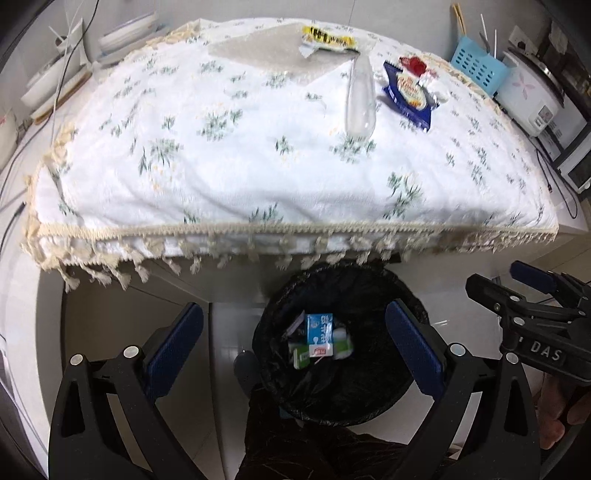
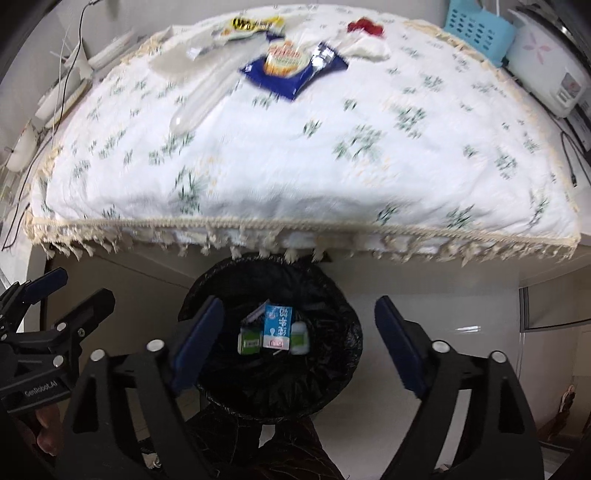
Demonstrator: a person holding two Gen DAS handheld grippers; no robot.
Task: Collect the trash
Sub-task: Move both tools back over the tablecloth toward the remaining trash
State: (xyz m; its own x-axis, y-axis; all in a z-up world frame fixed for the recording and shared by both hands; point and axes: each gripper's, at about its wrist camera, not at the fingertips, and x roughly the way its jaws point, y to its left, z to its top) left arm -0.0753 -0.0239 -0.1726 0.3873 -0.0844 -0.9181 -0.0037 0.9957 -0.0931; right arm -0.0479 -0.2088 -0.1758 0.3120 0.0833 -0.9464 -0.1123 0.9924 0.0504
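Note:
A black-lined trash bin (image 1: 354, 391) (image 2: 280, 391) stands on the floor below the table's front edge. Inside lie a blue-and-white carton (image 1: 320, 328) (image 2: 277, 326) and green-and-white cartons. My left gripper (image 1: 294, 310) (image 2: 79, 286) hangs open over the bin, nothing between its pads. My right gripper (image 2: 299, 302) (image 1: 506, 280) is beside it, also open and empty. At the table's far side lie a clear plastic bottle (image 1: 360, 99) (image 2: 207, 96), a blue snack bag (image 1: 408, 96) (image 2: 291, 68), a yellow wrapper (image 1: 328, 38) (image 2: 255, 25) and a red wrapper (image 1: 415, 64) (image 2: 364, 26).
A white floral cloth with a fringe (image 1: 258, 155) covers the table. A rice cooker (image 1: 532, 92) and a blue basket (image 1: 476, 66) stand at the far right, dishes (image 1: 125, 33) at the far left. A person's dark trouser leg (image 1: 295, 443) is just in front of the bin.

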